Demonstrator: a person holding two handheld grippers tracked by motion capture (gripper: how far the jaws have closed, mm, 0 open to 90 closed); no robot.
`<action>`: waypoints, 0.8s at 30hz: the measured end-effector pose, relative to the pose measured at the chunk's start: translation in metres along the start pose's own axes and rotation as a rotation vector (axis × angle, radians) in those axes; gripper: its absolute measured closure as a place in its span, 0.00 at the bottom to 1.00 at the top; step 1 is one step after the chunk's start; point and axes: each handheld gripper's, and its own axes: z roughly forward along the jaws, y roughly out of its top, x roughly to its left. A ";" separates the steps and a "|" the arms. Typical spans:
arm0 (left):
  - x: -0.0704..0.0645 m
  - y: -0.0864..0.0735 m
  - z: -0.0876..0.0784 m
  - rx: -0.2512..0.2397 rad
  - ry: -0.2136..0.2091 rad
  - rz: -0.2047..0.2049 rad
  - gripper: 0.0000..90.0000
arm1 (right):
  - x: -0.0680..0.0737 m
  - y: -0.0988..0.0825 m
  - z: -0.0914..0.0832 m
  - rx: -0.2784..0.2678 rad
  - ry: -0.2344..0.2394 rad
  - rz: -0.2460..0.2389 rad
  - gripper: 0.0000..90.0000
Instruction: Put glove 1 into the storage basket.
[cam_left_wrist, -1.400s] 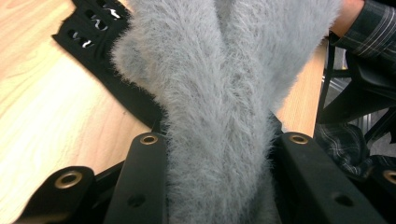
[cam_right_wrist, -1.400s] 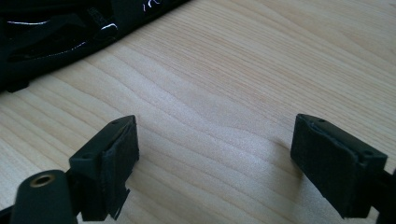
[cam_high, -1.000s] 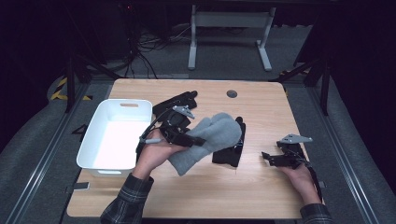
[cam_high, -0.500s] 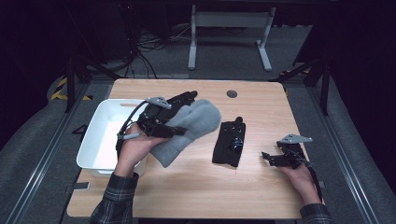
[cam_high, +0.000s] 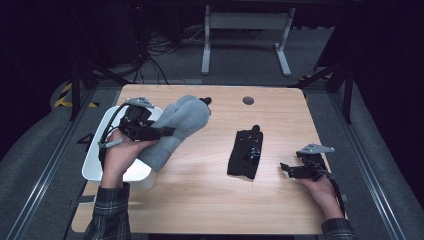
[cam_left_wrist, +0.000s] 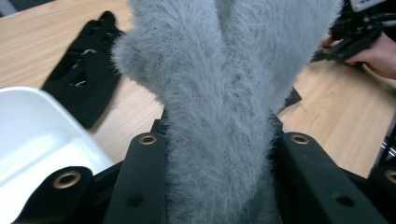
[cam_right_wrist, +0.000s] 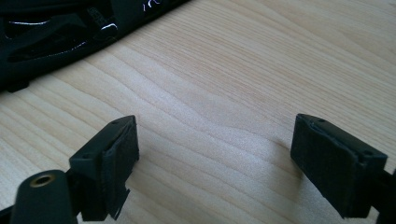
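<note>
A grey fuzzy mitten (cam_high: 181, 126) hangs in the air at the left of the table, and my left gripper (cam_high: 166, 132) is shut on it beside the right rim of the white bin (cam_high: 95, 161). In the left gripper view the mitten (cam_left_wrist: 224, 93) is pressed between the two black jaws. A black glove (cam_high: 246, 152) lies flat on the table's middle right; it also lies beyond the bin (cam_left_wrist: 32, 135) as the black glove (cam_left_wrist: 84, 77). My right gripper (cam_high: 289, 170) rests low near the right front, open, with bare wood between its pads (cam_right_wrist: 116, 158).
The wooden table (cam_high: 200, 200) has free room at the front and middle. A small black item (cam_high: 205, 100) peeks out behind the mitten. A dark round hole (cam_high: 248, 100) sits near the far edge. The black glove's edge (cam_right_wrist: 56, 32) lies ahead of the right gripper.
My left gripper has carried the grey mitten leftwards and slightly up, from over the black glove to the bin's rim. The black glove now lies uncovered. The right hand stayed still.
</note>
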 end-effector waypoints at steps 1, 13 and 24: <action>0.000 0.000 0.000 0.000 0.000 0.000 0.74 | 0.000 0.000 0.000 0.000 0.000 0.000 0.18; 0.033 -0.019 -0.027 -0.010 0.084 -0.093 0.74 | 0.000 0.000 0.000 -0.001 0.002 0.000 0.18; 0.071 -0.046 -0.037 0.006 0.147 -0.211 0.74 | 0.000 0.000 0.000 -0.001 0.002 0.000 0.18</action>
